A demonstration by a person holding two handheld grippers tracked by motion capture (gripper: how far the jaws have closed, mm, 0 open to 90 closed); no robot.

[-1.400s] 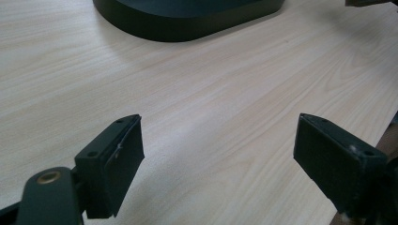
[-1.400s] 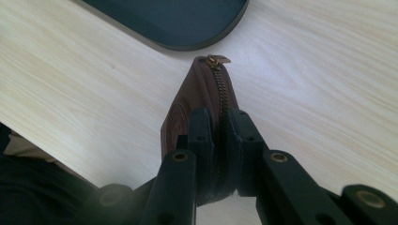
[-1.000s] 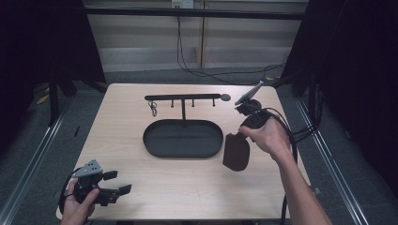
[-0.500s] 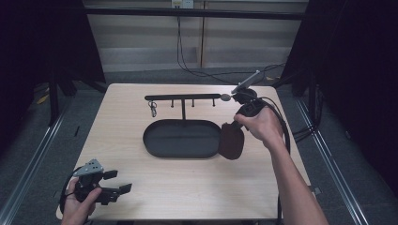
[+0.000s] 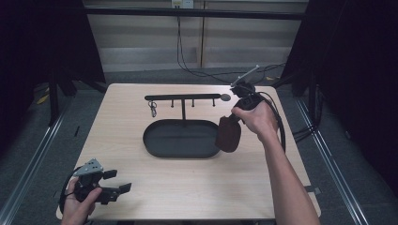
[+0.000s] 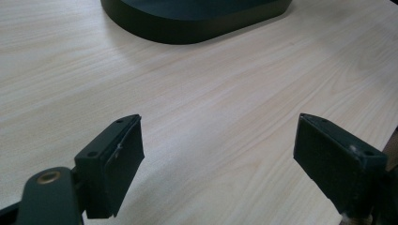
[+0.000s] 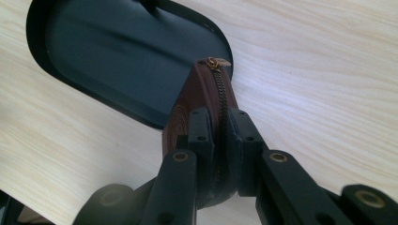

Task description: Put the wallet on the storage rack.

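Note:
A brown zipped pouch hangs from my right gripper, which is shut on its top edge. In the right gripper view the jaws pinch the pouch along its zipper, above the right end of a black oval tray. The tray lies mid-table with a black hook rack rising behind it. A small key ring hangs on the rack's left hook. My left gripper rests at the front left of the table, open and holding nothing, its pads wide apart over bare wood.
The light wooden table has dark floor around it and metal rails on both sides. Cables run along the floor behind the table and trail from the right gripper.
The right gripper has carried the pouch left and away from the person, from right of the tray to its right end. The left gripper has not moved.

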